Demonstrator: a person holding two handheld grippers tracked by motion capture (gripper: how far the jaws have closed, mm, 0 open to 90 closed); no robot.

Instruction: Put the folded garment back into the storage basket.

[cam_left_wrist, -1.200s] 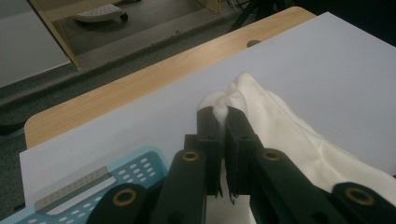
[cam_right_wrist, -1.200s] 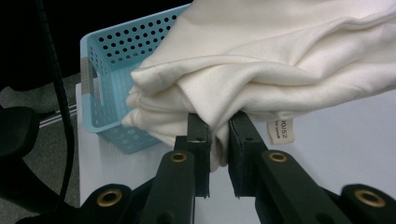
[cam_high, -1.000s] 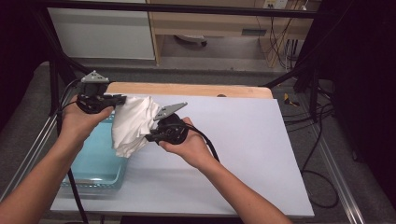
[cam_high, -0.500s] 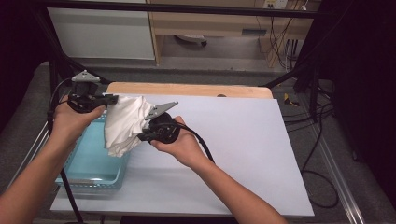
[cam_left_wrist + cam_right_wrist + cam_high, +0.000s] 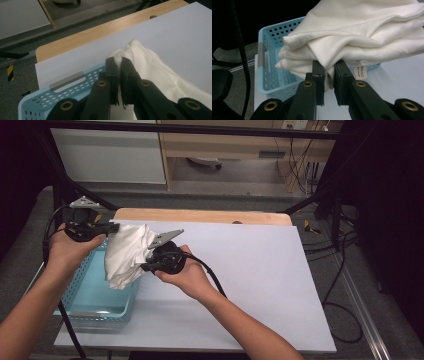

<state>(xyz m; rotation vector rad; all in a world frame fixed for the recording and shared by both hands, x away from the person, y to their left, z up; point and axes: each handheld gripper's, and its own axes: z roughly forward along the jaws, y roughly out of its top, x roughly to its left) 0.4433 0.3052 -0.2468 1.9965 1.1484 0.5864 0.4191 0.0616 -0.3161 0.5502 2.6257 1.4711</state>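
Nearest the person, the right gripper (image 5: 150, 257) pinches a fold of the white cloth (image 5: 126, 254); in the right gripper view its jaws press together on bunched fabric (image 5: 352, 40), with a small label (image 5: 361, 72) hanging just beside one jaw. The cloth hangs folded between the two grippers, over the right edge of the light blue perforated basket (image 5: 95, 295), which sits at the left of the white table (image 5: 250, 270). Farther off, the left gripper (image 5: 112, 227) clamps the cloth's upper corner (image 5: 118, 56), jaws closed on it above the basket rim (image 5: 62, 82). Beyond lies the table's wooden edge (image 5: 200, 216)
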